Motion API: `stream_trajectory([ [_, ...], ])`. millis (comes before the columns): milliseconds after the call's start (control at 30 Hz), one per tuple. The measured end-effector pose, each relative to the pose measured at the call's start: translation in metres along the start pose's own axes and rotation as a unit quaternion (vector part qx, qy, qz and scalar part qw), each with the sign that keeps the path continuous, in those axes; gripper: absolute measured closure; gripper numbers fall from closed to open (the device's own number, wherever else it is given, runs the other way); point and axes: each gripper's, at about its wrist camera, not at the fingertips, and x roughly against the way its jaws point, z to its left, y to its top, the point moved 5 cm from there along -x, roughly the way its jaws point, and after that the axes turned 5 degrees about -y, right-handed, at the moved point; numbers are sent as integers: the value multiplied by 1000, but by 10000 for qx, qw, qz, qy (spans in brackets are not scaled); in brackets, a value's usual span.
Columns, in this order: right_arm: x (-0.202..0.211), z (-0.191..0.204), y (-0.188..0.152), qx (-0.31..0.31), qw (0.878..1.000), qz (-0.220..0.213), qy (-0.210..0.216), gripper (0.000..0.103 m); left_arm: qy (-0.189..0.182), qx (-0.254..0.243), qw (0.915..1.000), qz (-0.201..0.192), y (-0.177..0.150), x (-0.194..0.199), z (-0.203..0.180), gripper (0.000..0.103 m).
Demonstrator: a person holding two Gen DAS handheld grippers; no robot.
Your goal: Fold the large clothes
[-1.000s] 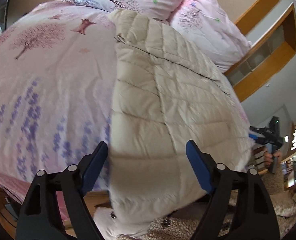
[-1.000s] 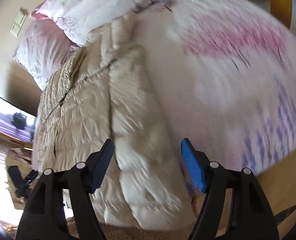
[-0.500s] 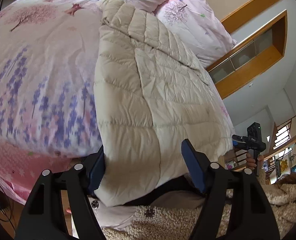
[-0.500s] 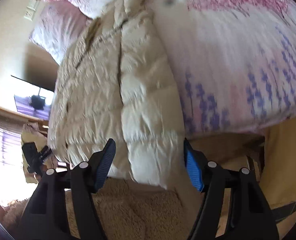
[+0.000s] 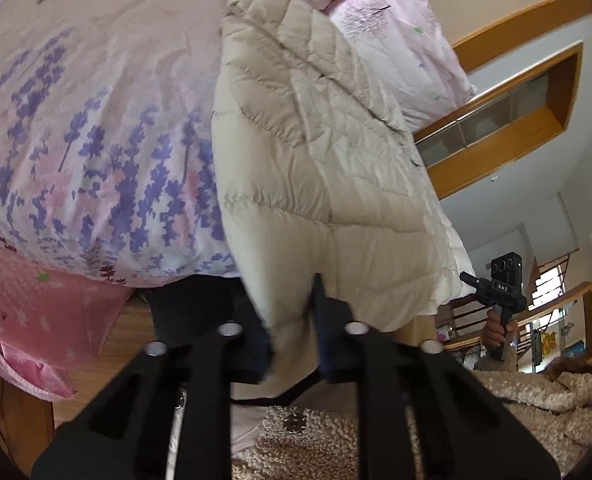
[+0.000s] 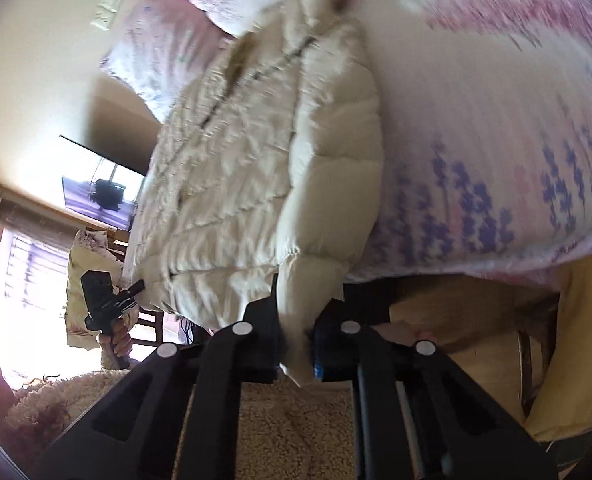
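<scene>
Two grippers work at the foot edge of one bed (image 5: 95, 292), which fills most of both views. The bed carries a duvet (image 5: 95, 120) printed with purple lavender sprigs and pink trees; a pink sheet (image 5: 23, 300) hangs below its edge, and pink-and-white pillows (image 5: 396, 48) lie at the far end.

A cream quilted down jacket (image 5: 316, 160) lies lengthwise on the duvet, collar toward the pillows and hem hanging over the foot edge. In the left wrist view it occupies the centre and right of the bed; in the right wrist view the same garment (image 6: 255, 160) occupies the centre and left, with a rounded fold along its near side.

The left gripper (image 5: 291, 336) has its jaws closing, and the pads press on one lower hem corner of the jacket. The right gripper (image 6: 296, 344) has its jaws closing likewise, with the opposite hem corner pinched between the pads. Each gripper also appears small in the other camera, held by a hand (image 5: 496, 328) at the far side of the hem.

A beige fleece garment (image 5: 336, 440), worn by the person, shows beneath both grippers. Wooden wall trim (image 5: 496, 120) appears at the right of the left wrist view. A bright window (image 6: 23, 280) appears at the left of the right wrist view.
</scene>
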Motion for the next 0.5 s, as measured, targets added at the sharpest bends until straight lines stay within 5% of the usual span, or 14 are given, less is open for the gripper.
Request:
stream_trajectory([
  [200, 16, 49, 17, 561, 9964, -629, 3, 94, -13, -355, 9975, -612, 23, 33, -20, 97],
  [500, 53, 91, 55, 1061, 9736, -2007, -221, 94, 7, -658, 9894, -1298, 72, 60, -40, 97],
])
